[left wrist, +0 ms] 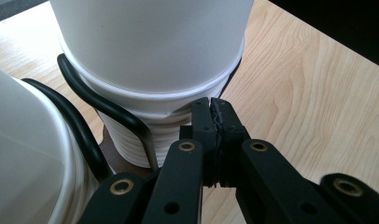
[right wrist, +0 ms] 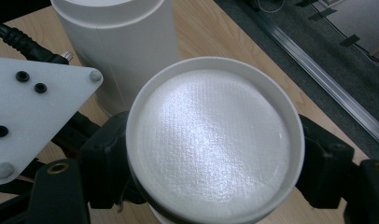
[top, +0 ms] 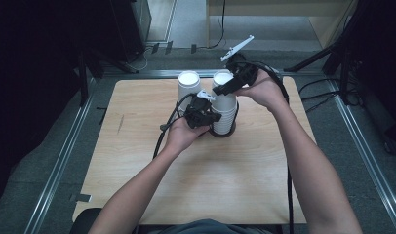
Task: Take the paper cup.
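Seen from above at a pale wooden counter [top: 137,185]: two stacks of upturned white paper cups, side by side near the far edge. Left hand-held gripper [top: 211,117] parked low against the near side of the right-hand stack [top: 224,109], jaws pressed flat together with nothing between them, tips just touching the ribbed band of cup rims [left wrist: 145,140] by a black wire holder [left wrist: 108,109]. Right hand-held gripper [top: 224,87] reaching in from the right at the stack's top, jaws spread to either side of the uppermost cup [right wrist: 215,140]; whether the pads actually press on its wall cannot be told, the contact being hidden under the rim. Stack's long axis upright, so the likely next move, lifting that top cup off, runs straight up and away from the left tool bracing the base. Right hand plainly the nearer to the top cup, directly over it; left hand nearer the bottom. Second stack [top: 188,85] standing just beside, to the left, close enough to be knocked by a sideways pull.
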Tool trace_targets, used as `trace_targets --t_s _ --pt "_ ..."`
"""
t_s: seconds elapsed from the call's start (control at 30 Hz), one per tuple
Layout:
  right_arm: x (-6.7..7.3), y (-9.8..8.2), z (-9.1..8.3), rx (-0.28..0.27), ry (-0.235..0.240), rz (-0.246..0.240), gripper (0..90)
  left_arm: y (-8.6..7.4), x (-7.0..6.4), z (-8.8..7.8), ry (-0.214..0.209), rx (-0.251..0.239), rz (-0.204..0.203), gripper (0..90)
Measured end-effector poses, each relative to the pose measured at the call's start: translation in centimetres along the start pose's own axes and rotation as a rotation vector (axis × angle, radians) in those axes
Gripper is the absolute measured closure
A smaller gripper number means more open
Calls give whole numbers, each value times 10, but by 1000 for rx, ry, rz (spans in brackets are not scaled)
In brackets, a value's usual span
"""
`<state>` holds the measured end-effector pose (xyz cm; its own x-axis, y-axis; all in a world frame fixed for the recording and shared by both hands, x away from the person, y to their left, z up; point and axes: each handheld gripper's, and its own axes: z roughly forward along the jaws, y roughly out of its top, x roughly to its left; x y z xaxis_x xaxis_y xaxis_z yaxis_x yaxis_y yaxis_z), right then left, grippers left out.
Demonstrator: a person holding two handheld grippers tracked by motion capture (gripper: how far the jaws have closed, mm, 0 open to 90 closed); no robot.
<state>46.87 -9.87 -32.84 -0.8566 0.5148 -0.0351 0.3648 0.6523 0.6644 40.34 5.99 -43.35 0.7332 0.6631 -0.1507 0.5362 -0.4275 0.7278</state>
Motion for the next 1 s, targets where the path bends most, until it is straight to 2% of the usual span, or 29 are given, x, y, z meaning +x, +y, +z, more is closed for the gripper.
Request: trace_targets --t_s 0.2,0.5,1.0 --pt "3 5 -3 19 -11 -21 249 0 0 0 -7 -1 0 876" --pt "3 9 -3 39 -15 -16 254 0 -1 0 1 1 13 872" --pt "5 13 -4 61 -30 -12 257 0 0 0 2 0 10 860"
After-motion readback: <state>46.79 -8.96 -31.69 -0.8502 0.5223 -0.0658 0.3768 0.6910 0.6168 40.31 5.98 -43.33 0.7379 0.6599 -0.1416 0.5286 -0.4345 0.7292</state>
